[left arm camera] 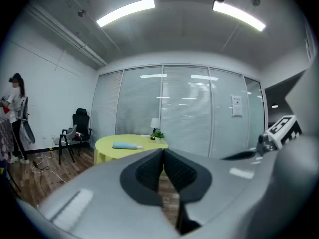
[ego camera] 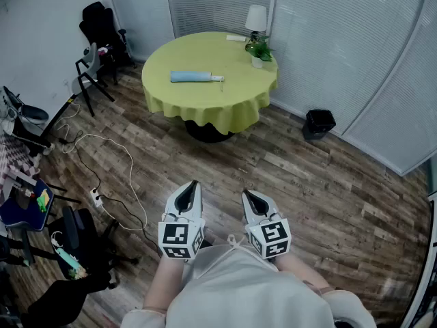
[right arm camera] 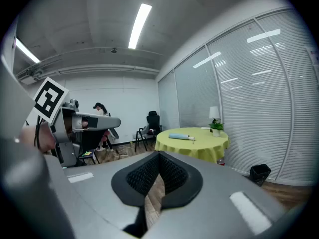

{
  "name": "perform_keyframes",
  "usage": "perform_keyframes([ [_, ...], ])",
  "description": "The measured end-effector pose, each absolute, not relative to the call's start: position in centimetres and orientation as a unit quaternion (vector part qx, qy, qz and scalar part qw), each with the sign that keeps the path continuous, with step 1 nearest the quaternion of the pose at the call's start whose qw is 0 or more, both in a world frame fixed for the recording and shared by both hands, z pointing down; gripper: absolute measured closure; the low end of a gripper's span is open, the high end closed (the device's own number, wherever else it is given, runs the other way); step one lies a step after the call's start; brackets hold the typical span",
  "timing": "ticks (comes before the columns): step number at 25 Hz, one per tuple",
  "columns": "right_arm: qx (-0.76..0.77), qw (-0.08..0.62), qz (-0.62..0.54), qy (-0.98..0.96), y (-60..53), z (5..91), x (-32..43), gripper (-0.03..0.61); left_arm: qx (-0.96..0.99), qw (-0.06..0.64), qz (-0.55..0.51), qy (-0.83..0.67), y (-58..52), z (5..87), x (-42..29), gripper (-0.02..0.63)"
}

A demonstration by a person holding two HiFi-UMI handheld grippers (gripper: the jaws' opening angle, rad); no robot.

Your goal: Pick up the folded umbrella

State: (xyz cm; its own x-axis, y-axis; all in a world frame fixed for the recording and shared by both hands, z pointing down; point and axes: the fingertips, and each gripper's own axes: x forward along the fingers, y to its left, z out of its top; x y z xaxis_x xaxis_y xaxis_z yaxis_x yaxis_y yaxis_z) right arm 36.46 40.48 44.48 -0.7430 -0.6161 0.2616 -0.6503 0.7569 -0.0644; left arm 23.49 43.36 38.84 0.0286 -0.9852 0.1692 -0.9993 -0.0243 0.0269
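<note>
The folded umbrella (ego camera: 196, 78) is light blue with a white handle end and lies flat on a round table (ego camera: 232, 108) under a yellow-green cloth, far across the room. It also shows as a small blue bar in the left gripper view (left arm camera: 127, 145) and in the right gripper view (right arm camera: 182, 137). My left gripper (ego camera: 193, 184) and right gripper (ego camera: 246, 193) hang side by side close to my body, over the wooden floor, well short of the table. Both point toward it. In each gripper view the jaws meet at their tips with nothing between them (left arm camera: 163, 153) (right arm camera: 159, 156).
A white lamp (ego camera: 256, 18) and a potted plant (ego camera: 260, 50) stand on the table's far side. A black bin (ego camera: 319, 123) sits right of the table by the blinds. Chairs (ego camera: 102, 26), cables (ego camera: 113, 183) and gear crowd the left. A person (right arm camera: 102, 108) stands by the far wall.
</note>
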Motion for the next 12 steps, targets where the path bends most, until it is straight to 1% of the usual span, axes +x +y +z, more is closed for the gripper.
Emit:
perform_keyframes([
  [12, 0.348, 0.109, 0.097, -0.926, 39.4, 45.1, 36.0, 0.58, 0.717, 0.082, 0.054, -0.69, 42.5, 40.0, 23.1, 0.607],
])
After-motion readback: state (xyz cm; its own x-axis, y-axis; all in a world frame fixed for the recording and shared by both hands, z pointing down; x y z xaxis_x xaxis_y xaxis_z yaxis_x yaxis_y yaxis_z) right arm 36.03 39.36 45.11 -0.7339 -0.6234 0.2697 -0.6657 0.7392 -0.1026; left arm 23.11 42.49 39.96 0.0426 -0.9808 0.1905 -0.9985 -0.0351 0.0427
